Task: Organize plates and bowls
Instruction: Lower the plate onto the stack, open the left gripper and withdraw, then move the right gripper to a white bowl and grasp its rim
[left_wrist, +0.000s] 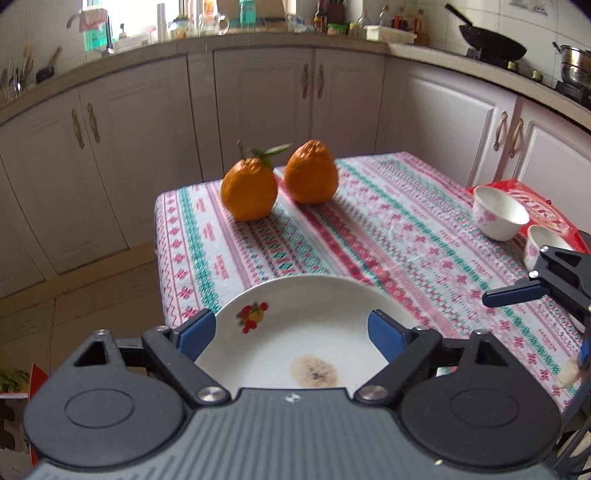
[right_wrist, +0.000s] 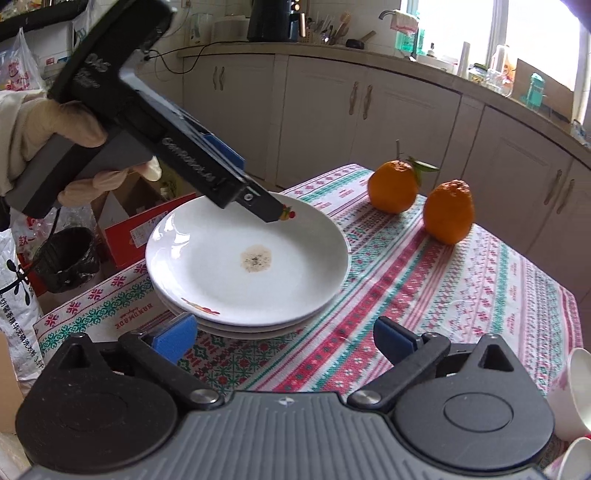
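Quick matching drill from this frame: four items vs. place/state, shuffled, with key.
Items:
1. white ceramic plate stack
2. two bumpy orange citrus fruits
3. white floral-print bowls
4. left gripper

Place/state:
A. at the table's right edge, by a red packet
B. jaws open, above the top plate's rim
C. at the near left corner of the tablecloth
D. at the far end, one with leaves

Pairs: 1-C, 2-D, 3-A, 4-B

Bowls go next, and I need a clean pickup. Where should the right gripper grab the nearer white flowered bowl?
Pinch the rim wall of the nearer bowl, one finger inside and one outside, coming from above on the side facing the plate stack. It stands upright with its mouth open, and the second bowl and red packet crowd its far side.
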